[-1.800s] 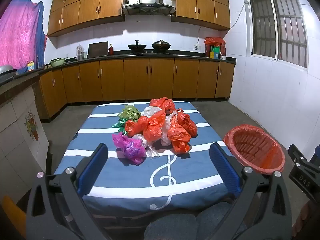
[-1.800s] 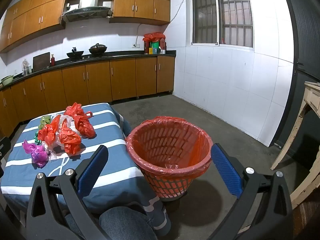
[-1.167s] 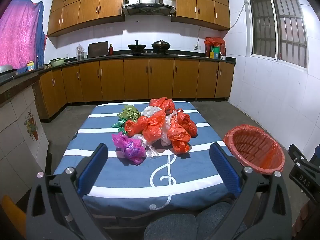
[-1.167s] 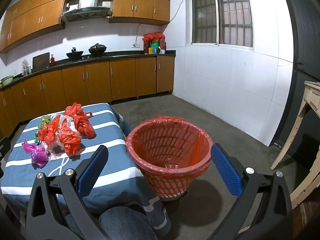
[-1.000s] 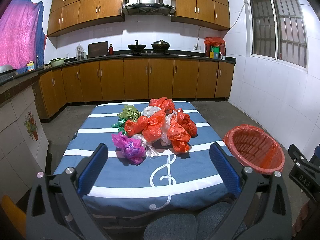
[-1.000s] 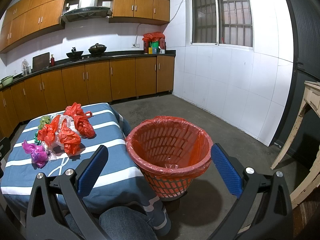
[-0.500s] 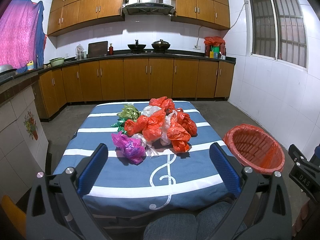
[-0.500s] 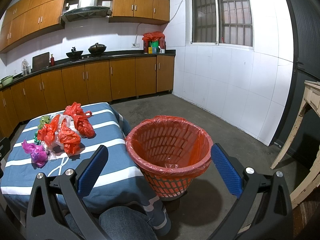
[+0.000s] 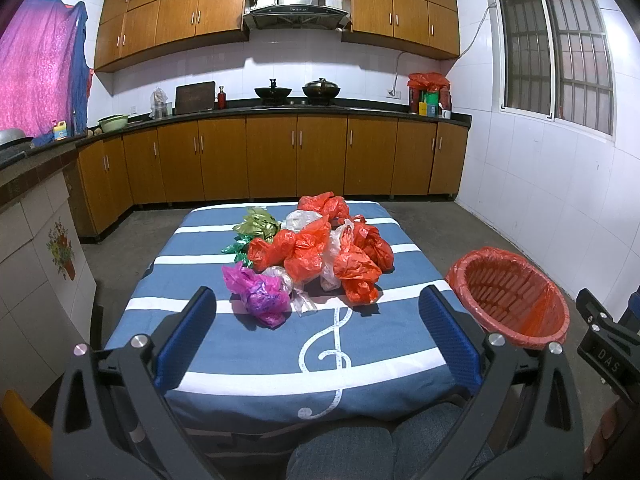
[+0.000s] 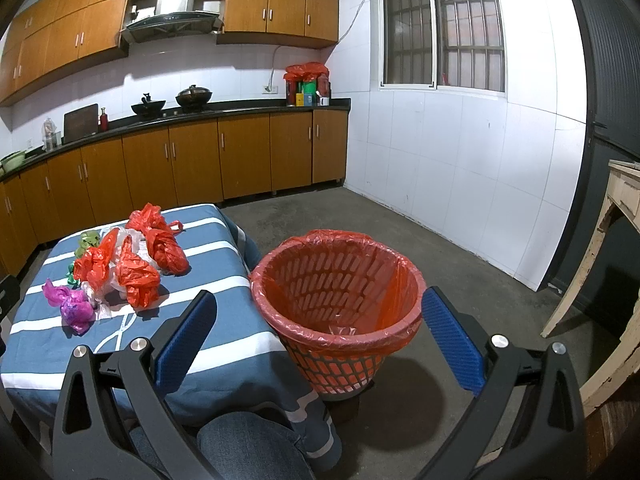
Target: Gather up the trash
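Right now your left tool [image 9: 316, 320] hangs low at the near edge of the surface [image 9: 360, 352], its two blue pads spread wide with nothing between them, and the heap of crumpled plastic bags [image 9: 316, 252] lies straight ahead of it, about the middle of the striped cloth. The nearest piece is the purple bag [image 9: 260, 296], a little left of the tool's centre line and closest to you; the orange bags [image 9: 356, 276] sit behind and to its right, with a green bag [image 9: 256, 224] at the far left of the heap. Your right tool [image 10: 320, 332] is likewise wide open and empty, but it faces the lined orange basket [image 10: 336, 276], which stands on the floor just off the right side of the surface; from there the heap lies well off to its left. So the left hand looks the better placed for the first pick: a short reach forward should put the purple bag between the pads. The carry then runs rightward across the surface to the basket, which appears nearly empty.
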A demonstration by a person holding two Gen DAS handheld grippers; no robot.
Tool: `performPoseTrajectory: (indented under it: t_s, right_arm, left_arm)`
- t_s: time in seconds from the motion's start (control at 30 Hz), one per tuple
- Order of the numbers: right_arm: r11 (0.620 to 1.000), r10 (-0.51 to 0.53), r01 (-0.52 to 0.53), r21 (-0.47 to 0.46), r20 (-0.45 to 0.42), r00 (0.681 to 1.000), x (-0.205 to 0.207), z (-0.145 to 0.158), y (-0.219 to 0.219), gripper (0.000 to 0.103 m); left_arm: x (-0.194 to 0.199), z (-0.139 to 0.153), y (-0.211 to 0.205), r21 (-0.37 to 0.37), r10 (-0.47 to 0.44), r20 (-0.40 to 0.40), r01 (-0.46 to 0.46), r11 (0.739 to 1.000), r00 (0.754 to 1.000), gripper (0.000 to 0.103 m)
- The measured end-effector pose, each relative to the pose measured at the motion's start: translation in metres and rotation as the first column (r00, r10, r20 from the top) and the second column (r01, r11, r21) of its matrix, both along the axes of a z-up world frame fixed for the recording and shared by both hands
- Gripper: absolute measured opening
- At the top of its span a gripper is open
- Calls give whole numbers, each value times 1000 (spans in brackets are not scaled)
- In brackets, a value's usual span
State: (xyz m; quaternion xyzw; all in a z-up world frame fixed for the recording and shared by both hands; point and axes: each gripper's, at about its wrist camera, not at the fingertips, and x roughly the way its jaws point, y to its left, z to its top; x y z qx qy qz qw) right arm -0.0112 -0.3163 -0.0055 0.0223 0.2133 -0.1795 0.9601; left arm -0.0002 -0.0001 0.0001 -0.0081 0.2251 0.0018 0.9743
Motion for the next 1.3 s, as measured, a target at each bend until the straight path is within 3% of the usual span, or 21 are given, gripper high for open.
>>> performPoseTrajectory:
  t_s: [1.3]
  right_arm:
    - [1000,2,-2,0,-4,1000,4,-1,4,101]
  left_arm:
    - [0,0,0,-2,0,-4,0,1000,1000,99]
